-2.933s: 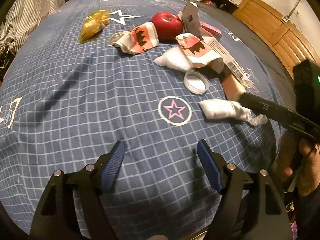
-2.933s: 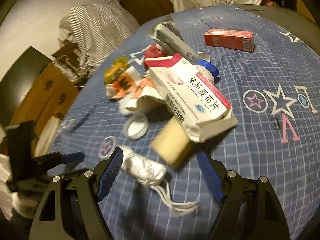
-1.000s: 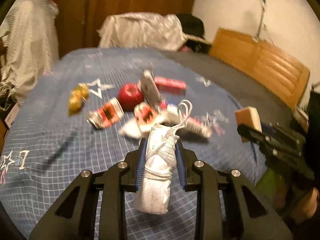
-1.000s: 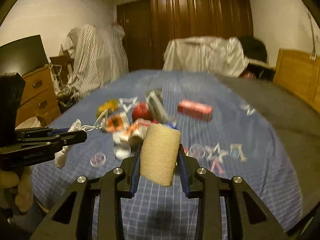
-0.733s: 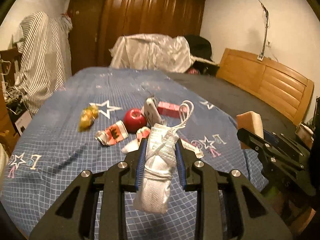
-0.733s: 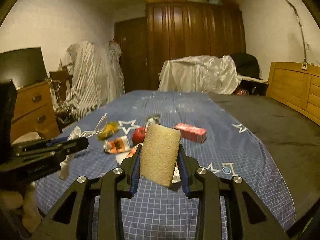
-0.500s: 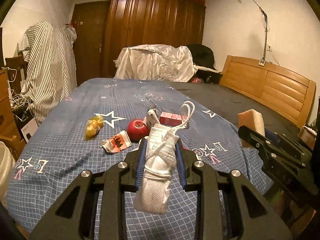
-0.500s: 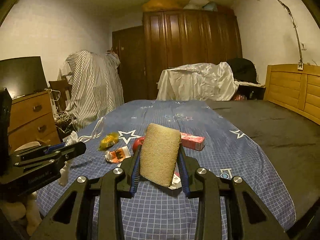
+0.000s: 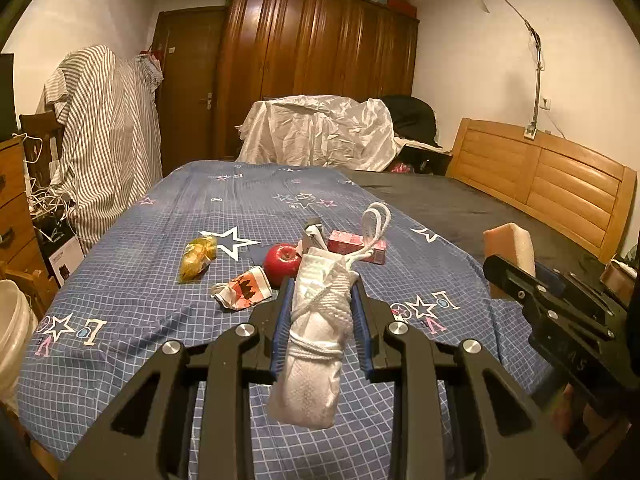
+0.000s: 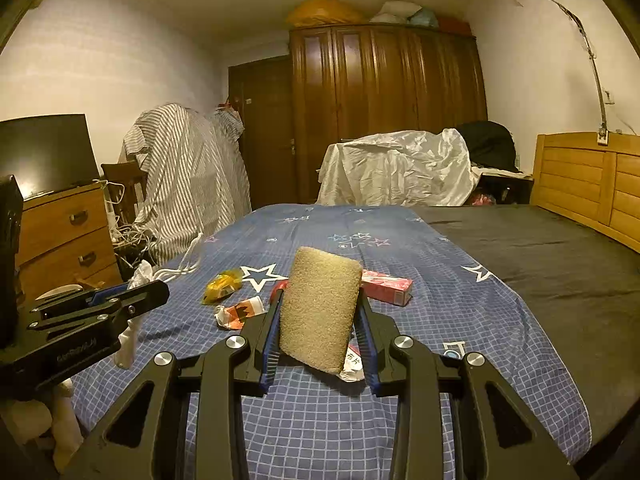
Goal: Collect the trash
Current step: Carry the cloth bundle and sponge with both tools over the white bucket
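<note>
My left gripper (image 9: 322, 320) is shut on a white crumpled bundle tied with white cord (image 9: 316, 340), held up above the near end of the bed. My right gripper (image 10: 320, 320) is shut on a tan sponge block (image 10: 320, 308), also held above the bed; it shows at the right of the left wrist view (image 9: 508, 246). On the blue checked bedspread (image 9: 160, 300) lie a yellow wrapper (image 9: 196, 258), a crumpled orange-and-white wrapper (image 9: 244, 292), a red apple (image 9: 282, 264) and a pink box (image 9: 358, 246).
A white bucket (image 9: 12, 340) stands left of the bed. A wooden dresser (image 10: 64, 236), striped cloth on a chair (image 10: 188, 184) and tangled cables (image 10: 132, 240) are on the left. A wooden headboard (image 9: 540, 188) runs along the right. A wardrobe (image 9: 320, 72) stands behind.
Both grippers closed on their items, the left on the white bundle and the right on the sponge, then lifted and tilted up away from the bedspread. The bed objects now appear farther away.
</note>
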{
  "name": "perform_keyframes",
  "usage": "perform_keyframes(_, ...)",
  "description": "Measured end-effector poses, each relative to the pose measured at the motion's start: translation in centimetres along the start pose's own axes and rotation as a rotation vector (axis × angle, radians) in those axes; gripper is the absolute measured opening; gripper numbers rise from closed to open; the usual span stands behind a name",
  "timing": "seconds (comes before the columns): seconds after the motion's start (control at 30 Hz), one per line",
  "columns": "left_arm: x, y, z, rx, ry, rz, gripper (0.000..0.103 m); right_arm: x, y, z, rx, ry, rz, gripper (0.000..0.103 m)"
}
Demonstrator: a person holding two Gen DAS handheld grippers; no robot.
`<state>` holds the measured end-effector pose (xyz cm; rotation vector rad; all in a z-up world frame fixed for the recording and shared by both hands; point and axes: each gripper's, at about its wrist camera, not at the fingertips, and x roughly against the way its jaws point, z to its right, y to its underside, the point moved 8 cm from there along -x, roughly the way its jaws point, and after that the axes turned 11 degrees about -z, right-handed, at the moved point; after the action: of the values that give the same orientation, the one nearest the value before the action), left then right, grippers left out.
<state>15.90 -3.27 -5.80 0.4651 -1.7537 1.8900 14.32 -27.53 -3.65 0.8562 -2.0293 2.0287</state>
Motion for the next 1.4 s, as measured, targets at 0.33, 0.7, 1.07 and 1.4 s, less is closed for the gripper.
perform_keyframes(0.33,2.1,-1.3,-6.3,0.082,-0.097,0.034,0.026,-1.8,-3.5,-6.8,0.102,-0.115,0.013,0.035)
perform_keyframes(0.7,8.0,-2.7,-19.2,0.197,-0.319,0.101,0.026,-4.9,-8.8,-22.0,0.210,-0.336,0.020,0.035)
perform_keyframes(1.07,14.9,-1.9,-30.9,0.313,-0.521,0.125,0.026,-6.9,-11.9,-40.7,0.323,-0.538,-0.017,0.035)
perform_keyframes(1.4,18.2,0.2,-39.2,0.403,-0.610,0.089,0.027,-11.1,-12.6,-58.2,0.448,-0.649,-0.125,0.035)
